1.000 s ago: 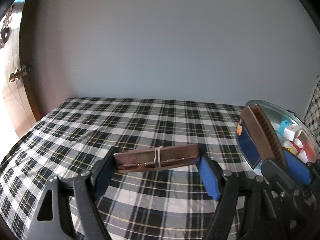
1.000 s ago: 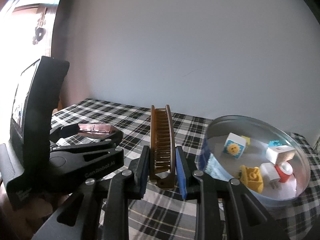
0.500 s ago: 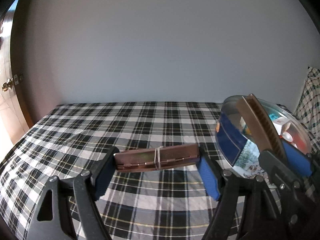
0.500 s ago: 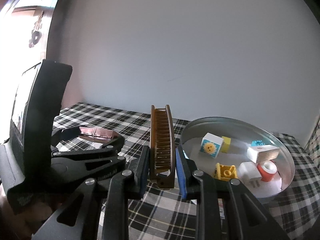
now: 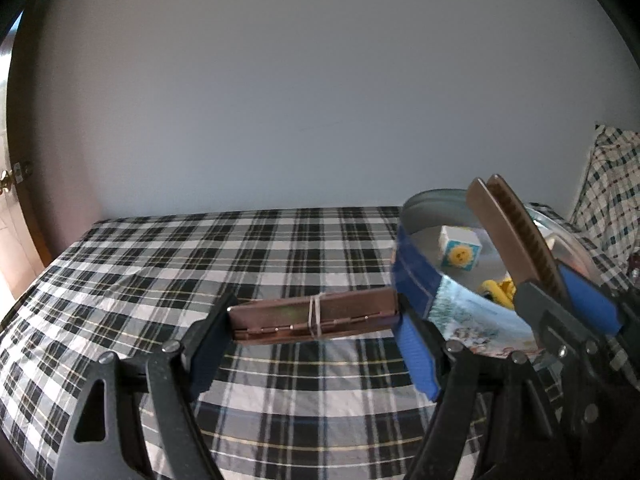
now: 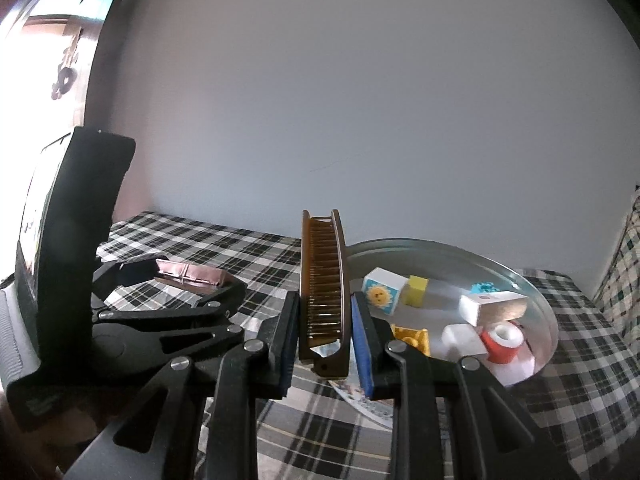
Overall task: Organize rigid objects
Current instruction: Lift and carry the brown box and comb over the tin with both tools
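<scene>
1. Comb (image 6: 322, 288) stands on edge, clamped in my right tongs (image 6: 324, 344), held up beside the round tin (image 6: 536, 300).
2. My left tongs (image 5: 316, 320) stand wide but grip a flat brown case (image 5: 314, 314) by its ends, above the checked bedcover (image 5: 160, 264).
3. Blocks (image 6: 382, 290), a small box (image 6: 492, 304) and a red-and-white piece (image 6: 502, 338) already lie in the tin.
4. Left, I judge: dropping in both held things.
</scene>
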`<act>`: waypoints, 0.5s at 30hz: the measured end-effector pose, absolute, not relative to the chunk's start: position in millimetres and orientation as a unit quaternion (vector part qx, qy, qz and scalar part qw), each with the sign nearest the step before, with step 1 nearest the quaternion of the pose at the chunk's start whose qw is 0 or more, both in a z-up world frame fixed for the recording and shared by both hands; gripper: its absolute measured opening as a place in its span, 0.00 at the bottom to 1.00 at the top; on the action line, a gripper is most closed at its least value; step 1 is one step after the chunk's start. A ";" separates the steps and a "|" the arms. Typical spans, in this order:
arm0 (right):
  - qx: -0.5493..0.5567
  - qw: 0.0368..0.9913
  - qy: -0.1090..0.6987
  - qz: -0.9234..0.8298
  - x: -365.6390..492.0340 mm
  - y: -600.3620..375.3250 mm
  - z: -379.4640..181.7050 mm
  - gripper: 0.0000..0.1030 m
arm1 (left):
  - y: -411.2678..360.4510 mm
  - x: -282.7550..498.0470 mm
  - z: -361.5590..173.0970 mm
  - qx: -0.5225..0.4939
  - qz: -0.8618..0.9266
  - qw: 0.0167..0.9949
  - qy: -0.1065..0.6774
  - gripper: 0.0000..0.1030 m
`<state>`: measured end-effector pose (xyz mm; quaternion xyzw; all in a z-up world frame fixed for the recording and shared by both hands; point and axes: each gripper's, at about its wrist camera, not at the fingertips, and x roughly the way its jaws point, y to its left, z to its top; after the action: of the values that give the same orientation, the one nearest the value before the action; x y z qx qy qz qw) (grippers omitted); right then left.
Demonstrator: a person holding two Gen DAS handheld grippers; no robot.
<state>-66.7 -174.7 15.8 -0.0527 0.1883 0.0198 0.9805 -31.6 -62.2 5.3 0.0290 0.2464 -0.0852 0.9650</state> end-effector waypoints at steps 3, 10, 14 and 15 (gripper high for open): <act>-0.051 0.982 0.184 0.014 -70.7 -181.3 16.9 0.26 | -69.5 -33.3 5.7 0.033 -0.094 0.965 0.243 0.75; -0.042 0.984 0.173 0.001 -81.0 -195.3 19.8 0.26 | -86.3 -38.0 5.9 0.038 -0.110 0.964 0.238 0.75; -0.031 0.986 0.166 -0.009 -87.7 -205.6 21.9 0.26 | -96.3 -43.3 6.6 0.042 -0.118 0.964 0.232 0.75; -0.028 0.986 0.165 -0.011 -88.3 -208.6 22.4 0.26 | -99.1 -44.7 6.8 0.044 -0.121 0.964 0.231 0.75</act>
<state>-88.3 -208.6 22.4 -0.0281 0.1646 -0.0106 0.9859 -44.7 -99.1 6.8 0.0439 0.2311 -0.1206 0.9644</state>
